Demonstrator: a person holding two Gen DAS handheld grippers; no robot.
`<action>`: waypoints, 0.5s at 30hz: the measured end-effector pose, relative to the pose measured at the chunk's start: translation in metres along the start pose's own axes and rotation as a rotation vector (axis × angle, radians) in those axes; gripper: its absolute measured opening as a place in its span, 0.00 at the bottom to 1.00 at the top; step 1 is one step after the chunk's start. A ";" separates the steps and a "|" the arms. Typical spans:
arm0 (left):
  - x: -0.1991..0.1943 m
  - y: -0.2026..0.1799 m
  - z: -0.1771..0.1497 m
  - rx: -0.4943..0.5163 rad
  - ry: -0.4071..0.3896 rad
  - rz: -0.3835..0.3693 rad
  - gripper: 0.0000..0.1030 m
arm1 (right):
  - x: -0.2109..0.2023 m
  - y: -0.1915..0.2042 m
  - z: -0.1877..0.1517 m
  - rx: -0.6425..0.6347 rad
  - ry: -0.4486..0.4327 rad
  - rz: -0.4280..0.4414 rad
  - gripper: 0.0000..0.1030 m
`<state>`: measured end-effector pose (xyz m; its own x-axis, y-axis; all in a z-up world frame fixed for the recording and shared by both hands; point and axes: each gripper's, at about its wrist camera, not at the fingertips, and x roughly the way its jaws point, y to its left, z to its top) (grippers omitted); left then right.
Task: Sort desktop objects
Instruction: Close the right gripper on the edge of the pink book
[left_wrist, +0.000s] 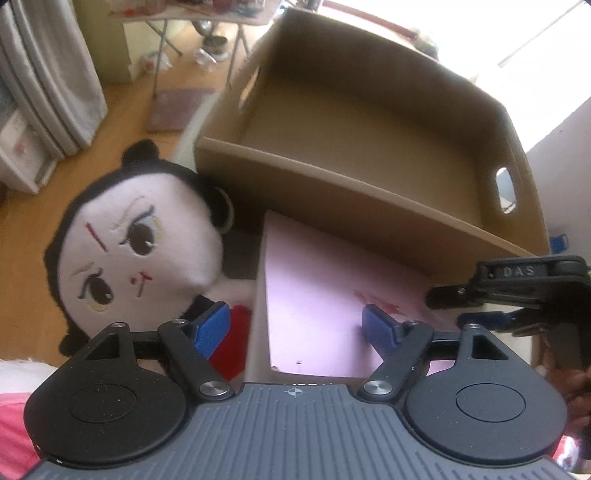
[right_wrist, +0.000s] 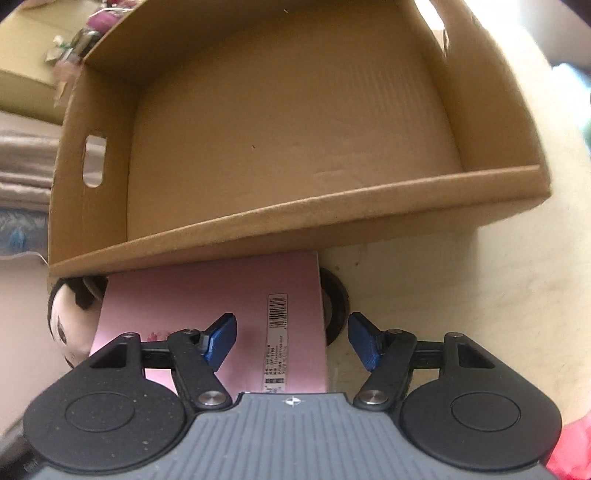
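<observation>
Cardboard box (left_wrist: 369, 122), brown and open-topped with handle slots in its end walls, fills the upper centre and right of the left wrist view. Below its near wall lies a flat pink box (left_wrist: 332, 295), centre frame, its far edge tucked against the cardboard. Plush doll (left_wrist: 140, 240), white face and black hair, lies at centre left, just beside the pink box. Left tongs (left_wrist: 295, 328) at lower centre straddle the pink box's left edge; blue pads stand apart, one over the doll's red cloth, one over the pink top, and whether either presses on anything cannot be told. Right tongs (left_wrist: 480, 295) enter from the right edge, over the pink box's far right corner. Right wrist view: cardboard box (right_wrist: 295, 129) takes the whole upper frame, nothing inside it. Pink box (right_wrist: 221, 302) with a barcode label sits below it at centre, on the pale counter (right_wrist: 480, 295). Doll (right_wrist: 70, 317) peeks out at the left edge. Right tongs (right_wrist: 291, 339) straddle the pink box's right edge, pads parted, the right one clear of the box; no firm grip visible.
</observation>
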<state>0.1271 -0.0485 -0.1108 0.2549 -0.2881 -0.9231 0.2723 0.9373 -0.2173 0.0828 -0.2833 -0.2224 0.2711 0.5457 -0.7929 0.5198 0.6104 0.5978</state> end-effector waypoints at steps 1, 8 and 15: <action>0.000 0.000 0.000 -0.006 0.008 -0.011 0.77 | 0.002 -0.001 0.001 -0.005 0.013 0.005 0.67; 0.013 0.003 -0.001 -0.003 0.049 -0.043 0.77 | 0.020 -0.004 0.005 0.053 0.094 0.041 0.69; 0.013 -0.002 -0.005 0.026 0.050 -0.051 0.77 | 0.017 -0.006 0.001 0.074 0.088 0.057 0.69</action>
<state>0.1255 -0.0531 -0.1237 0.1939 -0.3242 -0.9259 0.3075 0.9163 -0.2565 0.0852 -0.2777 -0.2398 0.2316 0.6283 -0.7426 0.5648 0.5347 0.6286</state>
